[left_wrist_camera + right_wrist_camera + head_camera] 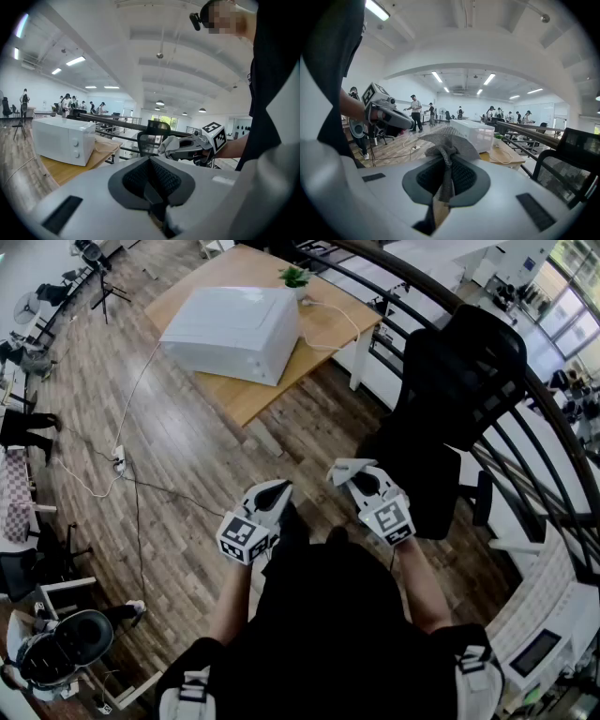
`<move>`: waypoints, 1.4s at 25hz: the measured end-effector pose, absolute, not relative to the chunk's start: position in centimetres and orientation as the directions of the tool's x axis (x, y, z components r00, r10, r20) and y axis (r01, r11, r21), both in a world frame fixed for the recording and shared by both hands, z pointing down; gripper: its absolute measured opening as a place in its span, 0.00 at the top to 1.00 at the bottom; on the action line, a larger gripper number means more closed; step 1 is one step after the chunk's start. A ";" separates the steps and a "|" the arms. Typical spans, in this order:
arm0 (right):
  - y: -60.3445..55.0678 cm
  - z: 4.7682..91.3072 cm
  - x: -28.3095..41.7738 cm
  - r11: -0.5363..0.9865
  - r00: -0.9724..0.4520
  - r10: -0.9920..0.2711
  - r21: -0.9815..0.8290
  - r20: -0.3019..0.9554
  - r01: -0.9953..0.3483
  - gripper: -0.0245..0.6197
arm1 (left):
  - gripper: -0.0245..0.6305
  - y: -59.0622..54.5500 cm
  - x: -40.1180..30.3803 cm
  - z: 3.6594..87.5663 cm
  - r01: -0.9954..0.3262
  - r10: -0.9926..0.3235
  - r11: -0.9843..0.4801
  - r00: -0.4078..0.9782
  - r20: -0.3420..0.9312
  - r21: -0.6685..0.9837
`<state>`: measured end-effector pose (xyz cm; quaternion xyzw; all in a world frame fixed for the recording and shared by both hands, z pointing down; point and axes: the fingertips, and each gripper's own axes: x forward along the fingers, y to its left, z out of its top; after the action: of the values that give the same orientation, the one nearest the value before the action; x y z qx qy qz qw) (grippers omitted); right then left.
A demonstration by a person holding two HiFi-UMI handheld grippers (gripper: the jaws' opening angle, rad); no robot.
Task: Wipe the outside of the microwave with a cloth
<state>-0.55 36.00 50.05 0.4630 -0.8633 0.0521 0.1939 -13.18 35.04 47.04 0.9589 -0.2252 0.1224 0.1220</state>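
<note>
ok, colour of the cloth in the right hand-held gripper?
Grey waffle-textured cloth; shows best in the right gripper view.

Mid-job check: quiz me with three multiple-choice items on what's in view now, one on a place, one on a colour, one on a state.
1. Where does the microwave stand?
A) on the wooden table
B) on the floor
C) on a shelf

2. What colour is the microwave?
A) black
B) white
C) red

3. What is the state of the right gripper?
A) open, empty
B) shut on the cloth
C) shut on a cable

Answers:
1 A, the head view shows it on the tabletop.
2 B, its casing is white in every view.
3 B, the grey cloth sits pinched between its jaws.
</note>
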 end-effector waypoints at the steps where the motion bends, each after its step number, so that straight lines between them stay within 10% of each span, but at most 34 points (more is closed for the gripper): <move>1: 35.9 50.3 -0.6 0.568 -0.498 -0.777 0.086 0.385 -0.819 0.94 | 0.96 34.9 -13.0 46.8 -0.464 -0.404 -0.868 0.868 0.290 0.180; 35: 30.3 51.1 -2.4 0.568 -0.488 -0.771 0.097 0.409 -0.817 0.94 | 0.96 28.4 -14.4 46.6 -0.442 -0.384 -0.880 0.877 0.287 0.174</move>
<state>-2.37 30.27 51.08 0.4614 -0.8608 0.0551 0.2078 -14.38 28.42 46.57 0.9616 -0.2150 0.1229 0.1181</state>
